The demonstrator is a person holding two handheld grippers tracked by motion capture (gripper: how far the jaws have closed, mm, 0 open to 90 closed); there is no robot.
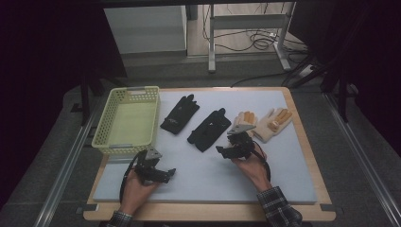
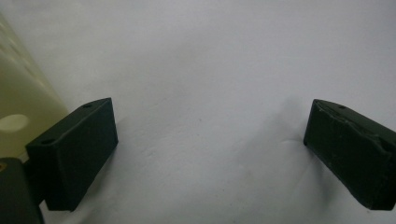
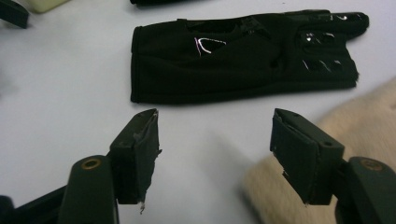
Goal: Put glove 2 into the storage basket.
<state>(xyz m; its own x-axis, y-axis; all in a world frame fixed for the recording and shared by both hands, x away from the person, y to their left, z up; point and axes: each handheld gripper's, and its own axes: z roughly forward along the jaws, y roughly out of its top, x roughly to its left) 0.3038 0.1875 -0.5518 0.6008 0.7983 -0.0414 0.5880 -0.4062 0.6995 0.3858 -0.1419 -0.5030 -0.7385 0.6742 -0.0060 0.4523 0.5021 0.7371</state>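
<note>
Gloves are lying in a row on a white mat (image 1: 198,179) on the table (image 1: 326,189). Two black gloves are sitting near the middle: one (image 1: 179,115) is lying at about 11 o'clock, and the other black glove (image 1: 209,129) is lying just to its right. Two tan gloves are lying toward 1 o'clock. One tan glove (image 1: 243,121) is partly under the right gripper (image 1: 226,150), and the other tan glove (image 1: 273,125) is lying just beside it.

A yellow basket (image 1: 127,121) is sitting at 9 o'clock, on the mat's left edge.

A hand is holding the left gripper (image 1: 165,172) at 7 o'clock, just below the basket. In the left gripper view, its jaws are standing wide apart and holding nothing, with the mat (image 2: 210,70) between them.

A hand is holding the right gripper near 5 o'clock. In the right gripper view, its jaws are standing wide apart too, and holding nothing. A black glove (image 3: 243,58) is lying just past them, and a tan glove (image 3: 364,116) is showing at the right.
</note>
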